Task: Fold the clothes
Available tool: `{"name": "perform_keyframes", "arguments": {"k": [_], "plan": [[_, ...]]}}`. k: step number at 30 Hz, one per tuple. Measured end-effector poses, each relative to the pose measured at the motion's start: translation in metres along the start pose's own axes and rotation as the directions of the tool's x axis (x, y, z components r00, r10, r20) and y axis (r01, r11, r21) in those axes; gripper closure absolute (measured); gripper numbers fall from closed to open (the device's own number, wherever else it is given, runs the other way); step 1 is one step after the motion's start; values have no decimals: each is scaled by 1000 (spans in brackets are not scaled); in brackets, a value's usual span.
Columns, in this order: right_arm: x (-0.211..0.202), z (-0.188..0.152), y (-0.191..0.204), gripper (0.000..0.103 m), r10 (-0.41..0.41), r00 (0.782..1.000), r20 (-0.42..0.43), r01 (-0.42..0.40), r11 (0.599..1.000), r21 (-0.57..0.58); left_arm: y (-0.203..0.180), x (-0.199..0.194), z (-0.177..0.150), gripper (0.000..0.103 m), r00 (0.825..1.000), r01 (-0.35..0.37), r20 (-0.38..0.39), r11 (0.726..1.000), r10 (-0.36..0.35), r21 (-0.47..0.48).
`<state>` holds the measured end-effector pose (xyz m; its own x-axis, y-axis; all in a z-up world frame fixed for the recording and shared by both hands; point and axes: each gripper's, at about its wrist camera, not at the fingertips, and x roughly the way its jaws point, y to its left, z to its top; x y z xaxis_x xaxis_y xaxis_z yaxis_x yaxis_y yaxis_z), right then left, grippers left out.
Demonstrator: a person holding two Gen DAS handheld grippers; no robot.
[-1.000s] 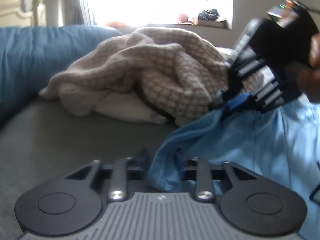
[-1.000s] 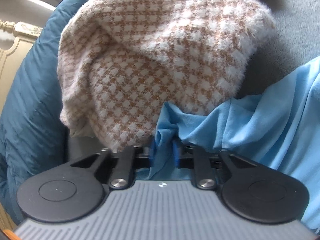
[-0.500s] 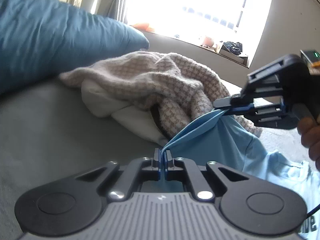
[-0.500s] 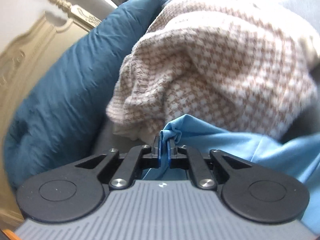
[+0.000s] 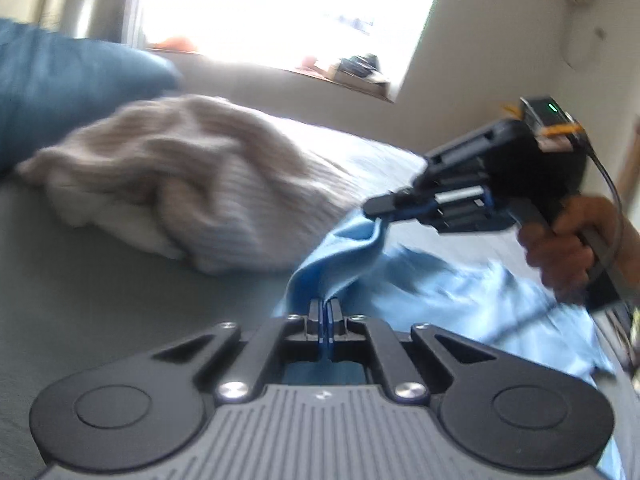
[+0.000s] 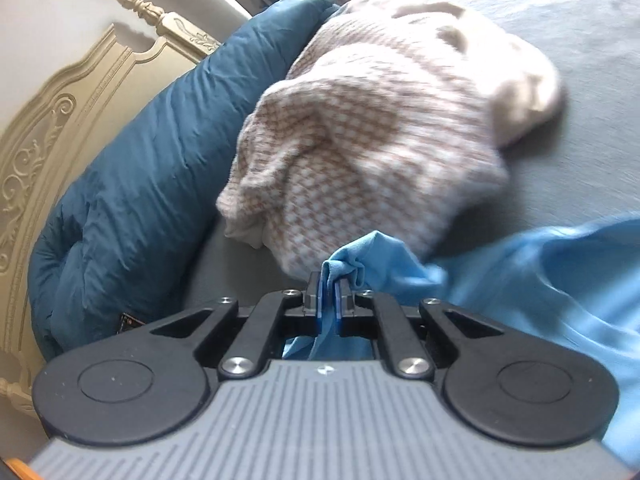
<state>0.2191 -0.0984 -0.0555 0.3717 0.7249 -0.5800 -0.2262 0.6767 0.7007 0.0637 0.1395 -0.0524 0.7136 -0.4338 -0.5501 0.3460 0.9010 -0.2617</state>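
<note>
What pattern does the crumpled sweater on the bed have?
The sweater has a beige-and-white houndstooth check, clearest in the right wrist view.

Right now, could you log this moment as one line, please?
left gripper: shut on blue garment | right gripper: shut on blue garment | checked sweater: untouched

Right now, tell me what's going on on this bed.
A person is working on a light blue garment with two handheld grippers. The left gripper is shut on one part of its edge, and the right gripper is shut on another, with the cloth hanging between them above the grey bed. A checked beige sweater lies crumpled beside it, against a dark blue pillow.
</note>
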Motion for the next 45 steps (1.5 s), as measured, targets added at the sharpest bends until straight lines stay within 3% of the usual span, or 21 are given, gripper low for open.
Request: {"name": "perform_keyframes", "arguments": {"k": [5,8,10,13,16,20,23,25,27,28,30,31,34,38,41,45], "plan": [[-28,-24,-38,99,-16,1000,-12,17,999,49,-34,15,-23,100,994,64,-99,993,-54,102],[-31,-39,-61,98,-83,996,-27,85,994,71,-48,29,-38,98,982,94,-178,983,-65,159],[-28,-46,-79,96,-125,991,-38,129,984,120,-54,35,-47,89,969,124,-234,975,-79,184],[-30,-54,-101,96,-135,990,-48,142,970,198,-57,28,-54,80,958,179,-259,965,-126,194],[-40,-57,-105,96,-140,989,-45,146,969,199,-55,10,-53,77,951,246,-239,950,-198,192],[-57,-54,-110,96,-155,988,-23,157,965,211,-34,-2,-41,71,971,200,-166,968,-174,152],[-73,-52,-108,96,-101,995,-18,103,976,193,-20,2,-35,71,988,88,-142,982,-64,168],[-80,-49,-96,95,15,996,-91,-4,993,118,-17,8,-35,71,990,26,-138,975,5,221],[-83,-52,-80,94,131,957,-259,-126,991,36,-13,13,-37,71,989,-4,-142,968,41,250],[-85,-57,-71,89,137,933,-332,-150,989,-12,-12,17,-38,70,988,-14,-148,965,55,262],[-89,-68,-57,72,57,914,-401,-116,985,-125,-14,23,-42,67,984,-39,-155,951,90,307],[-87,-72,-57,63,7,920,-392,-67,988,-139,-16,26,-44,67,982,-53,-156,941,111,336],[-81,-73,-72,61,-83,951,-297,65,995,-69,-21,33,-51,67,973,-90,-156,906,168,415],[-66,-69,-87,62,-42,983,-179,58,995,85,-24,37,-55,67,974,-112,-132,893,187,435],[-46,-76,-79,62,6,977,-213,15,995,100,-26,40,-54,67,974,-124,-114,887,194,445],[-28,-89,-76,62,22,963,-268,21,987,159,-30,44,-53,67,976,-135,-93,880,198,455]]}}
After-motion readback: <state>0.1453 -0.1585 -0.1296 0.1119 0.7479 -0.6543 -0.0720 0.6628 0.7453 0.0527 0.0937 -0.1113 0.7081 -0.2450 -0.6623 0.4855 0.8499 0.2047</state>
